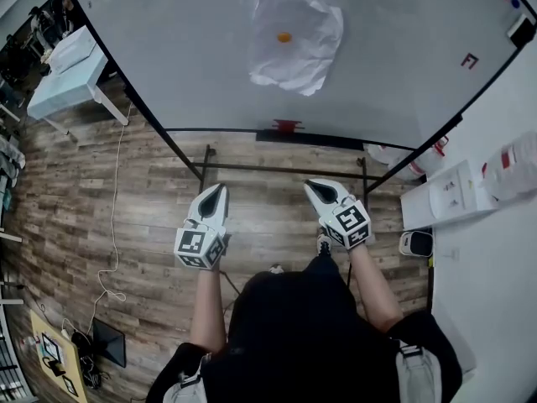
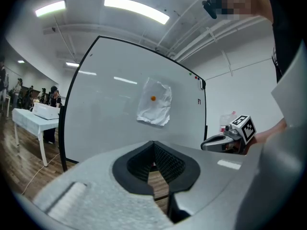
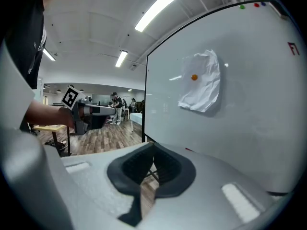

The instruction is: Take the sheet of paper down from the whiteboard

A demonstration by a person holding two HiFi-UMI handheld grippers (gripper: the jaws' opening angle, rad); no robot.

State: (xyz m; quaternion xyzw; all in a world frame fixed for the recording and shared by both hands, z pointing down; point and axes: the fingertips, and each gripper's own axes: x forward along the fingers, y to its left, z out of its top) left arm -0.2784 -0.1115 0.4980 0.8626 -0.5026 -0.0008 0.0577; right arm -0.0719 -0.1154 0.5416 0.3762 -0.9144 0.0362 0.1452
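A crumpled white sheet of paper (image 1: 295, 40) hangs on the whiteboard (image 1: 193, 65), pinned by a small orange magnet (image 1: 284, 37). The paper (image 2: 154, 101) and magnet (image 2: 153, 98) appear ahead in the left gripper view, and the paper (image 3: 201, 81) sits up and right in the right gripper view. My left gripper (image 1: 216, 195) and right gripper (image 1: 316, 190) are held side by side, short of the board and below the paper, touching nothing. Both are shut with nothing between the jaws. The left gripper (image 2: 153, 145) sees the right one (image 2: 225, 140) beside it.
The board stands on a black frame (image 1: 277, 170) over wood flooring. A red eraser (image 1: 286, 127) sits on the board's tray. A light table (image 1: 71, 78) stands to the left, a white counter (image 1: 470, 200) with a bottle to the right. People stand far off at the left.
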